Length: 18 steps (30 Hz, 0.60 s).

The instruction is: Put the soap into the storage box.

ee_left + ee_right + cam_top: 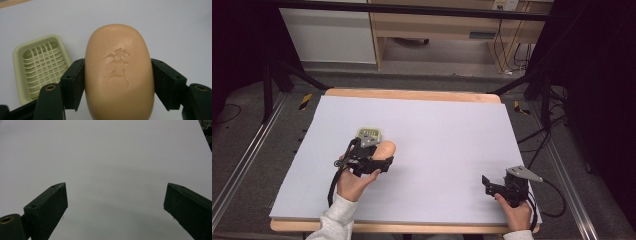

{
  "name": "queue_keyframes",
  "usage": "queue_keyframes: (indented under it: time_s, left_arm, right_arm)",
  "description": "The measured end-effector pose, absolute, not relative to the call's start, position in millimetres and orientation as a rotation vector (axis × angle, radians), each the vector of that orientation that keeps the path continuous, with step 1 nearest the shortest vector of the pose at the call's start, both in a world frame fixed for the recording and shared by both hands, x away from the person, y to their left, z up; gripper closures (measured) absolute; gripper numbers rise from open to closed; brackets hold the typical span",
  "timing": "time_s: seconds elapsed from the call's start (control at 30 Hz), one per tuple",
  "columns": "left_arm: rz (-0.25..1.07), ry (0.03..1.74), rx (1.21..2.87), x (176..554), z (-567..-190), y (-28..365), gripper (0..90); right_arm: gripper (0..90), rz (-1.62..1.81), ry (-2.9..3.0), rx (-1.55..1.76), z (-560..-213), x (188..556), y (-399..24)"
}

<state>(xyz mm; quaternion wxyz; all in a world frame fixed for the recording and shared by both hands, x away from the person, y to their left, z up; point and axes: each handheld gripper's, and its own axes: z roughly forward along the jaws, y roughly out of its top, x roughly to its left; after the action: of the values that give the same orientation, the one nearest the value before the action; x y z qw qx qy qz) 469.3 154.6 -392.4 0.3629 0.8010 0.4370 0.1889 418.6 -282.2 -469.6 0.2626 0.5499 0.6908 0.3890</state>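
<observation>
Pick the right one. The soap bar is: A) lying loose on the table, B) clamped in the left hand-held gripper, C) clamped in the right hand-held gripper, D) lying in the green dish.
B: in the left gripper view the left hand-held gripper presses both pads against the sides of the soap, while the dish beside it sits empty.

soap bar (118, 72) | peach oval, embossed top | clamped between jaws | near green soap dish (41, 66)

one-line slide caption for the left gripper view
Left gripper clamps a tan soap bar beside a green soap dish.
</observation>
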Motion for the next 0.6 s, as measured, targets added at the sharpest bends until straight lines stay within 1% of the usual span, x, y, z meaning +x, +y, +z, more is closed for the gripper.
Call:
queue_keyframes:
  time_s: [0.6]
  left_arm:
    - [0.518,1.191,2.011,479.9,-389.3,174.2,31.7]
  right_arm:
    - [5.5,1.048,1.872,1.475,-470.2,419.5,-282.3]
